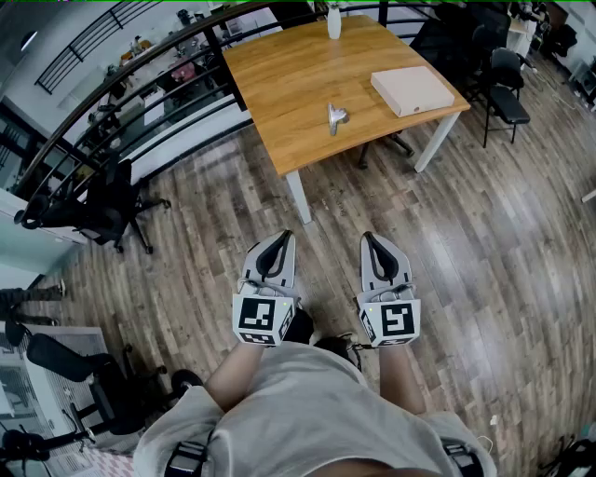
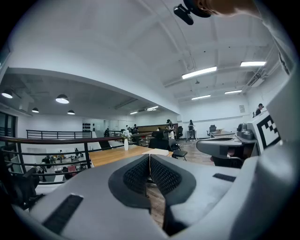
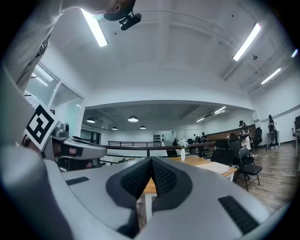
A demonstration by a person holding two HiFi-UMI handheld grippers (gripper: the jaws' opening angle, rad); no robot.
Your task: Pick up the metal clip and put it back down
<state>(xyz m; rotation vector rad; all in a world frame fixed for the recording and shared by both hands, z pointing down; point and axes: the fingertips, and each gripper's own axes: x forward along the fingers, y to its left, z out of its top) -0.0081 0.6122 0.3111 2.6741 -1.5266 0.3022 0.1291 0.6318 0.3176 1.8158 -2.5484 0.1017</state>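
The metal clip [image 1: 336, 116] lies near the middle of a wooden table [image 1: 298, 84] far ahead of me in the head view. Both grippers are held close to my body over the floor, well short of the table. My left gripper [image 1: 286, 234] is shut with nothing between its jaws, and so is my right gripper [image 1: 368, 236]. In the left gripper view the left gripper [image 2: 149, 156] has its pads together, the table [image 2: 112, 154] beyond them. The right gripper [image 3: 151, 160] likewise shows closed jaws, with the table [image 3: 201, 163] ahead. The clip is not discernible in either gripper view.
A flat beige box [image 1: 411, 90] lies on the table's right part and a white vase [image 1: 334, 22] at its far edge. A black railing [image 1: 112, 102] runs to the left with an office chair [image 1: 107, 210] by it. More chairs [image 1: 503, 88] stand to the right. Wood floor [image 1: 484, 242] surrounds me.
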